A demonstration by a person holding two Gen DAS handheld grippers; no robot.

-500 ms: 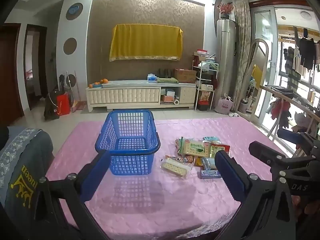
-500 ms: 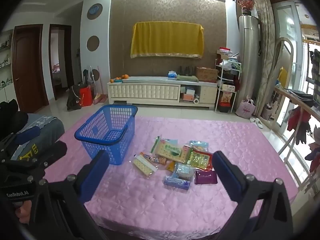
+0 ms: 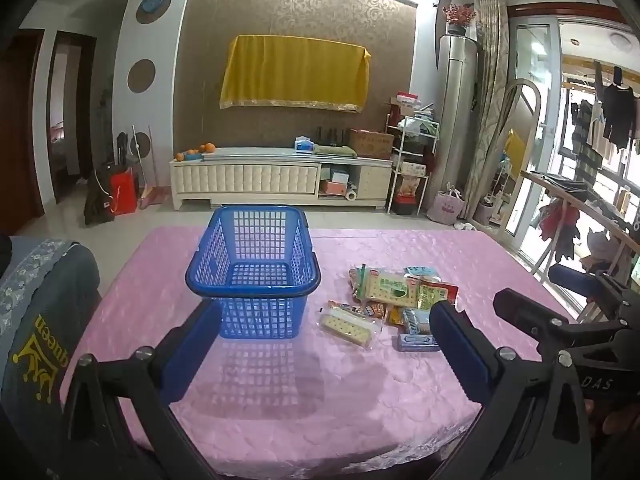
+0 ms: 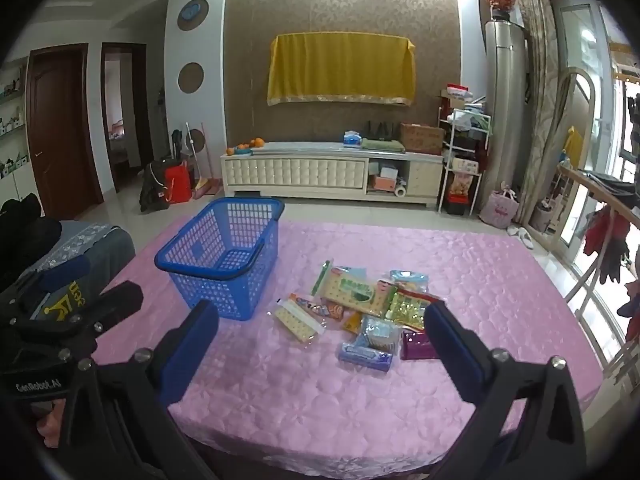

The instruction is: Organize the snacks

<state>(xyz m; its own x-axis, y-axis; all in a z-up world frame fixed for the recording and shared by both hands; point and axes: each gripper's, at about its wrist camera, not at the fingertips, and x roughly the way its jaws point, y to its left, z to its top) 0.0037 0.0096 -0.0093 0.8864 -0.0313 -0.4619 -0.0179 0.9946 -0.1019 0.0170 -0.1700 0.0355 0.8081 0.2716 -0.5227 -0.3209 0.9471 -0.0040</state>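
a: blue basket sits just ahead of the left gripper, empty, on the pink tablecloth.
b: jaws?
a: left gripper spread wide, nothing between. right gripper same, hanging above the cloth.
b: snacks?
a: snack pile straight ahead of the right gripper, apart from the basket. labels too blurred to read, maybe crackers.

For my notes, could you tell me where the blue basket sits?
In both views the blue basket stands empty on the pink tablecloth, left of the snack pile.
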